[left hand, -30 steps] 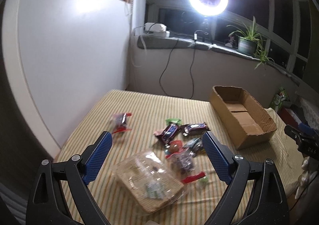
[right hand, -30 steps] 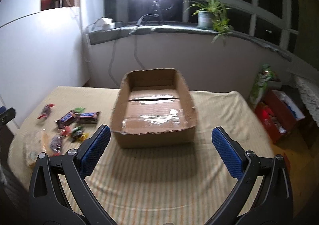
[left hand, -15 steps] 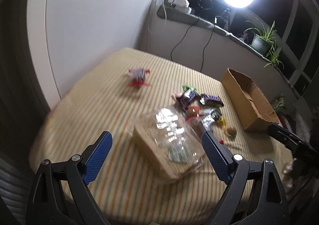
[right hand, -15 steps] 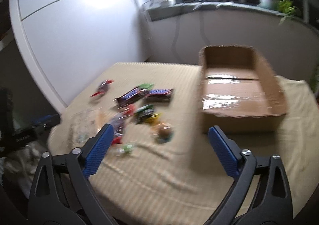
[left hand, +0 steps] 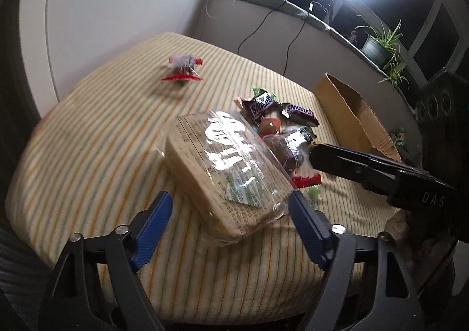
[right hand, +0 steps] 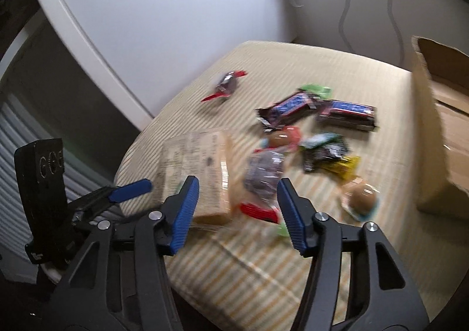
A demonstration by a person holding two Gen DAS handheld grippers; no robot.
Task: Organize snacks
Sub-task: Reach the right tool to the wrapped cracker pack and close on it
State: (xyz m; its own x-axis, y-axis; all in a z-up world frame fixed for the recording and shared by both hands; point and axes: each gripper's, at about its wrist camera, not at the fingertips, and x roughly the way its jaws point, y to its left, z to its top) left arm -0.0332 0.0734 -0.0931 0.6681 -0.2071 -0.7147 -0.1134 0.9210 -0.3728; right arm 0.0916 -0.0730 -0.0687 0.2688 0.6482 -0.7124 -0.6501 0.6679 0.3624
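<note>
- left gripper (left hand: 228,211) hangs over the clear-wrapped tan cracker pack (left hand: 225,167) on the striped table (left hand: 88,155), jaws wide and closing, holding nothing.
- right gripper (right hand: 236,199) closes around the dark red-ended candy bag (right hand: 262,175), not yet pinching.
- risk: both arms crowd one pile; slick wrap could slip or drag neighbours.
- motion blur smears labels; the brown cardboard box (right hand: 439,126) is cut off.

Yellow-striped tablecloth (left hand: 88,137), brown cardboard box (left hand: 351,114), blue-padded left gripper (left hand: 230,216), red-ended candy (left hand: 183,67).
</note>
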